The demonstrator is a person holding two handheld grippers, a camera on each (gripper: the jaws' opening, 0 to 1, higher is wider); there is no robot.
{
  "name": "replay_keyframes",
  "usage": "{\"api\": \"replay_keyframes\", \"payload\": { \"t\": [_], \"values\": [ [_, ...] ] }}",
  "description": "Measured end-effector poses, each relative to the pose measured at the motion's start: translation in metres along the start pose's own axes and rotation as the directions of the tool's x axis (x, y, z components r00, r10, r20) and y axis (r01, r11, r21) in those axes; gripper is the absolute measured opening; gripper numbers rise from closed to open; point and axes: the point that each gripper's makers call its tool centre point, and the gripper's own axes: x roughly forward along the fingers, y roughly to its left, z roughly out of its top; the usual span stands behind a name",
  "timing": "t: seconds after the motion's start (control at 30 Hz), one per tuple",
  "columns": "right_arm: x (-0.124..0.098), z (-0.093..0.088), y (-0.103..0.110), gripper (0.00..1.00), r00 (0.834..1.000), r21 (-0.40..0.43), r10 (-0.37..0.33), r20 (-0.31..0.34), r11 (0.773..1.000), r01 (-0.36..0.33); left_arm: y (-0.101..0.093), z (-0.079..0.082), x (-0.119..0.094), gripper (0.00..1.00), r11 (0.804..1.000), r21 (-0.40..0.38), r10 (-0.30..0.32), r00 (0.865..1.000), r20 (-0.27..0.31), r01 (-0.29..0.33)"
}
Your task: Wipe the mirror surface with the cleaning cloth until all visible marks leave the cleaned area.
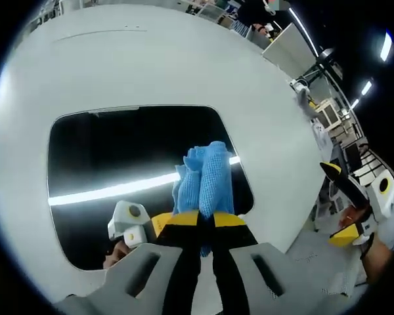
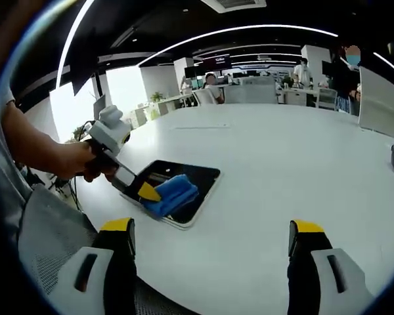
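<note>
My left tongs (image 1: 207, 226) pinch a crumpled blue mesh cloth (image 1: 205, 176) against the dark rounded-rectangle mirror (image 1: 111, 151). My right tongs (image 2: 210, 239) gape empty above the smooth white desk (image 2: 282, 164).

Blue cloth (image 1: 207, 174) bunched on dark mirror (image 1: 105, 164), flat on table

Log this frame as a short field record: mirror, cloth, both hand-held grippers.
mirror: dark rectangular panel flat on white table, reflecting a ceiling light strip
cloth: blue cleaning cloth, bunched, pressed on the mirror near one edge
left hand-held gripper: shut on the cloth
right hand-held gripper: open, holding nothing, above the table
marks: cannot tell
</note>
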Motion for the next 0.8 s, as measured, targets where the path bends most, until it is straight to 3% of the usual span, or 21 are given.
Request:
{"api": "replay_keyframes", "payload": {
  "t": [0.8],
  "values": [
    [0.001,0.0,-0.001,0.96,1.0,0.002,-0.001,-0.002,1.0,0.001,0.013,-0.003,-0.01,0.02,0.999,-0.052,-0.01,1.0,0.013,0.011]
  ]
}}
